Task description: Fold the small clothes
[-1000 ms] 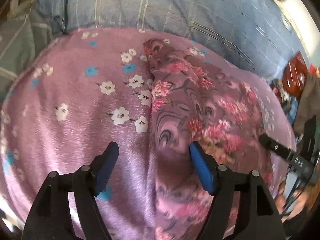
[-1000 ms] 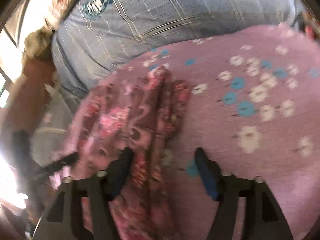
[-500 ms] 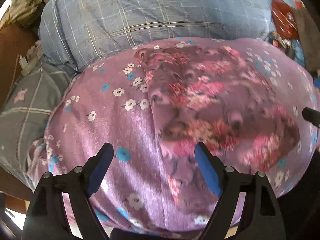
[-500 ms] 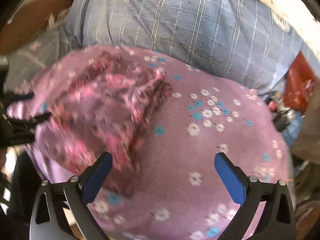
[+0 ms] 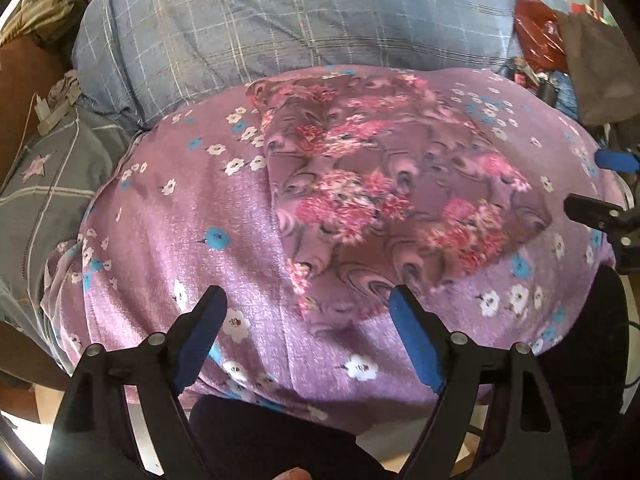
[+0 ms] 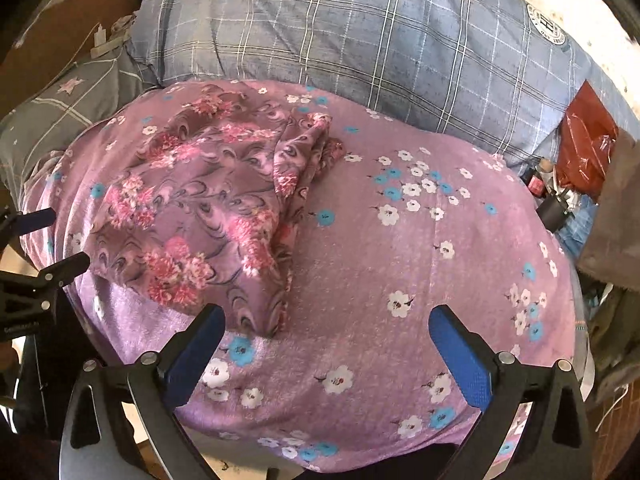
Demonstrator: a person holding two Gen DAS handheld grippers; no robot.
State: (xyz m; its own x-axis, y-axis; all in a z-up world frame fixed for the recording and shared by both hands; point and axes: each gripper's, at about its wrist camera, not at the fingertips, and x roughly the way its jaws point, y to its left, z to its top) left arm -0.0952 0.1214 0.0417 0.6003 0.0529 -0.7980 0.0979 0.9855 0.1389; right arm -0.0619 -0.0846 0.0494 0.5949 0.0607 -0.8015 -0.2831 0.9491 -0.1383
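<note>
A folded garment [image 5: 384,196] with pink flowers on mauve lies on a purple blanket [image 5: 192,216] printed with white and blue flowers. My left gripper [image 5: 306,304] hovers open near the garment's front corner, and its pads touch nothing. In the right wrist view the garment [image 6: 200,208] sits left of centre with its folded edge bunched toward the middle. My right gripper [image 6: 328,320] stands wide open over the blanket [image 6: 420,264], just off the garment's near corner. Each gripper shows at the edge of the other's view.
A blue checked pillow [image 6: 360,40] lies behind the blanket. Grey bedding with a star [image 5: 40,184] is at the left. A red bag [image 6: 584,144] and small clutter [image 6: 556,200] sit at the right. The person's dark trousers [image 5: 260,440] show below the blanket's front edge.
Both grippers have drawn back from the garment and opened wider. A second ago each had a finger at the cloth; now it lies free, spread flatter on the blanket.
</note>
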